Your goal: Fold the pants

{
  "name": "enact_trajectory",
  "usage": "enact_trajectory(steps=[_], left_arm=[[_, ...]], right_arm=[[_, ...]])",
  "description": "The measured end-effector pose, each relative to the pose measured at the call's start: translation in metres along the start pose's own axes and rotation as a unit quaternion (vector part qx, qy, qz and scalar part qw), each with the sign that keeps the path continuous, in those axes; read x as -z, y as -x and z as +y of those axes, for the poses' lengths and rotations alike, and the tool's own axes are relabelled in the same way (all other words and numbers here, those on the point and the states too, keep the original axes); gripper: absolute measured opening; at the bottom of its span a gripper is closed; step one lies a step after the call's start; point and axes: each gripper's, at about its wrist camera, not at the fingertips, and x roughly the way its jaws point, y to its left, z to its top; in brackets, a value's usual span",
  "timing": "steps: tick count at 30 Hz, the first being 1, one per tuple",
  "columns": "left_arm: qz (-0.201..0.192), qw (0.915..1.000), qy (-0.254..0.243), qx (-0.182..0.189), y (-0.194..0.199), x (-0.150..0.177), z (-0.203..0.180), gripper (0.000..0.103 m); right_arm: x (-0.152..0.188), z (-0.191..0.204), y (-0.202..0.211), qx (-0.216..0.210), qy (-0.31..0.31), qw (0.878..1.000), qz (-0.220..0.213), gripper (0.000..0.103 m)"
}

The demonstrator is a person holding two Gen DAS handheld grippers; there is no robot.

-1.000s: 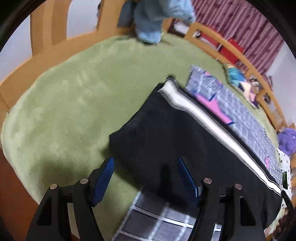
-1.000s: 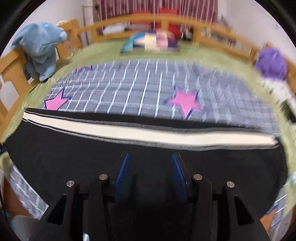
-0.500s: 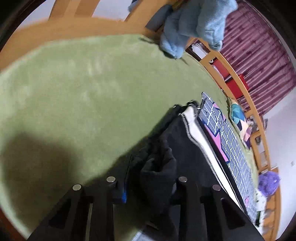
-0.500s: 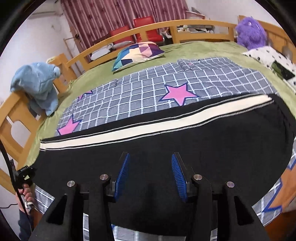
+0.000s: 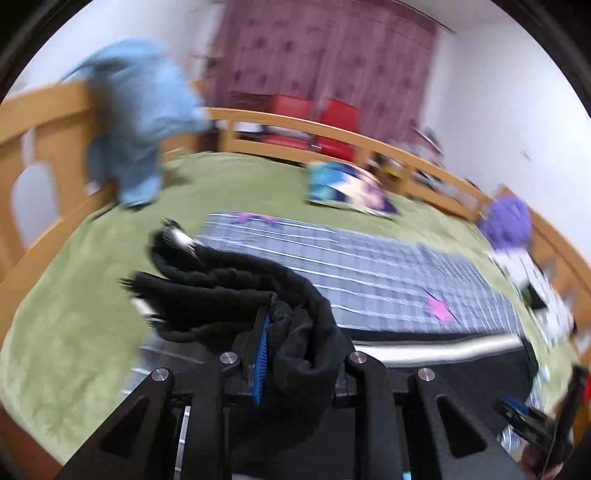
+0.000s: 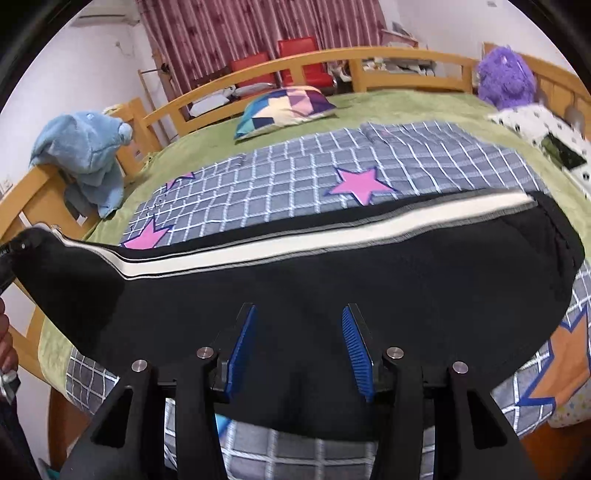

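Bed [image 6: 207, 144] edged by wooden rail [image 6: 295, 64] on far side and left; green cover left bare toward rail. Pillow [image 6: 284, 107], blue plush [image 6: 85, 155], purple plush [image 6: 506, 81] seen beyond checked quilt [image 6: 295, 177]. Pants [image 6: 332, 280] spread on quilt, long axis left-right, white stripe along far edge. Left hand-held gripper [image 5: 295, 343] clamped on bunched pants end, lifted. Right hand-held gripper [image 6: 299, 343] held spread over pants.

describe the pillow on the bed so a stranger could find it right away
Start at the wooden bed rail below the maroon curtains and drop onto the green bedspread. The pillow lies there, just beyond the grey checked quilt. It alone has a patchwork of colored triangles; the blue plush and purple plush are plain.
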Motion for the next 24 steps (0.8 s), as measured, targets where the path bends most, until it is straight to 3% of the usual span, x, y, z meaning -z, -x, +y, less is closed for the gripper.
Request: enact_trajectory(steps=[6,12,17,18,20,24], left_arm=[[0.044,0.9938,-0.079,0.064,-0.034,0.03,-0.124,0.022],[0.133,0.9785,-0.115,0.108,-0.084,0.097,-0.197,0.022],[0.177,0.969,-0.135,0.108,-0.09,0.133,-0.191,0.03],[0.184,0.968,-0.131,0.11,-0.087,0.132,-0.187,0.041],[0.182,0.9702,-0.12,0.106,-0.08,0.127,-0.179,0.06],[0.149,0.978,-0.089,0.116,-0.062,0.113,-0.147,0.07]], right_arm=[[0.006,-0.046,0.005,-0.003,-0.033,0.999,0.021,0.048],[0.01,-0.091,0.007,-0.007,-0.091,0.995,0.033,0.048],[0.01,-0.102,-0.001,-0.011,-0.106,0.993,0.045,0.048],[0.009,-0.1,-0.003,-0.012,-0.103,0.993,0.047,0.048],[0.007,-0.091,-0.008,-0.011,-0.089,0.995,0.051,0.048],[0.003,-0.061,-0.015,-0.009,-0.041,0.998,0.053,0.048]])
